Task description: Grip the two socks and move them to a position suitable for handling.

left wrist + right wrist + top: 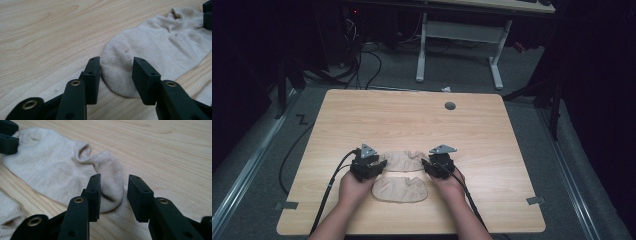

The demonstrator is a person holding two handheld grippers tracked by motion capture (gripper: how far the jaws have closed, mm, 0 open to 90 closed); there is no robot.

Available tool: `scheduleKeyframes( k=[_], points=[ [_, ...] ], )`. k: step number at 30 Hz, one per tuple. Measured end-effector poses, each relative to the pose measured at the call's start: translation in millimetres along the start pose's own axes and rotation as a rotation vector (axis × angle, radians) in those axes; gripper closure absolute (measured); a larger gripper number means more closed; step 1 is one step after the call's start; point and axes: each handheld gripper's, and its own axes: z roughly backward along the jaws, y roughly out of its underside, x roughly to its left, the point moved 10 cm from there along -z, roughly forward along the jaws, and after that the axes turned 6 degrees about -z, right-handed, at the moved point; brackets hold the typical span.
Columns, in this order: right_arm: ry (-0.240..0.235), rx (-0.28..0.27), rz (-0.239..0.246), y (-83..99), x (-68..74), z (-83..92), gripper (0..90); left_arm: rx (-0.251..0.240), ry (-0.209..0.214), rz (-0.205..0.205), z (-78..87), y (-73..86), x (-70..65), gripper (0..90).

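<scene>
Lying flat on the wooden bench [412, 120], two beige socks sit side by side toward 6 o'clock: far sock [404, 160] and near sock [400, 189], almost touching. Left gripper [381, 165] at far sock's 9 o'clock end; its fingers [92, 75] stand apart, straddling the rounded toe, one pad touching the fabric edge, not closed on it. Right gripper [426, 164] at the 3 o'clock end; fingers [95, 192] likewise apart around the heel, cuff opening just beyond. Each gripper held in a hand: left hand [352, 187], right hand [451, 186].
</scene>
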Motion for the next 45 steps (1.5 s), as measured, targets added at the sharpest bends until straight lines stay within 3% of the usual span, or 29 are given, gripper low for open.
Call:
scheduleKeyframes(
  k=[5, 8, 11, 15, 18, 20, 24, 29, 32, 40, 45],
  points=[
    [-0.004, 0.004, 0.002, 0.6, 0.9, -0.6, 68.1, -0.01, 0.015, -0.014, 0.5, 0.1, -3.1, 64.5],
    [-0.015, 0.0, 0.002, 0.7, 3.2, -1.2, 75.6, -0.011, 0.031, -0.023, 1.2, 0.5, -5.2, 73.5],
    [-0.029, 0.0, 0.004, 1.3, 6.5, -1.6, 82.6, -0.012, 0.043, 0.001, 2.4, 1.5, -4.1, 78.0],
    [-0.028, -0.013, 0.029, 1.3, 10.1, -1.7, 84.8, -0.012, 0.058, 0.015, 3.3, 2.3, -4.1, 84.2],
    [-0.026, -0.039, 0.045, 0.6, 14.4, 1.6, 85.1, -0.019, 0.036, 0.004, 6.1, 3.4, -4.6, 84.9],
    [-0.03, -0.076, 0.083, -2.0, 23.9, 10.4, 85.1, -0.055, 0.026, -0.001, 12.4, 3.3, -6.6, 85.0],
    [-0.032, -0.107, 0.113, -4.4, 32.4, 22.4, 85.1, -0.104, 0.026, 0.026, 23.7, 2.0, -12.2, 84.9],
    [-0.029, -0.145, 0.132, -8.6, 37.8, 35.5, 85.1, -0.177, 0.003, -0.002, 38.8, -4.9, -20.4, 85.2],
    [-0.03, -0.161, 0.126, -9.2, 37.9, 39.5, 85.0, -0.202, 0.001, 0.007, 43.7, -7.9, -19.7, 85.4],
    [-0.046, -0.195, 0.112, -8.9, 38.2, 51.6, 85.0, -0.223, 0.0, 0.004, 59.7, -8.4, -18.2, 85.4],
    [-0.07, -0.207, 0.112, -3.5, 45.0, 58.1, 85.1, -0.224, 0.017, 0.019, 68.1, 0.5, -20.5, 85.6]
  ],
)
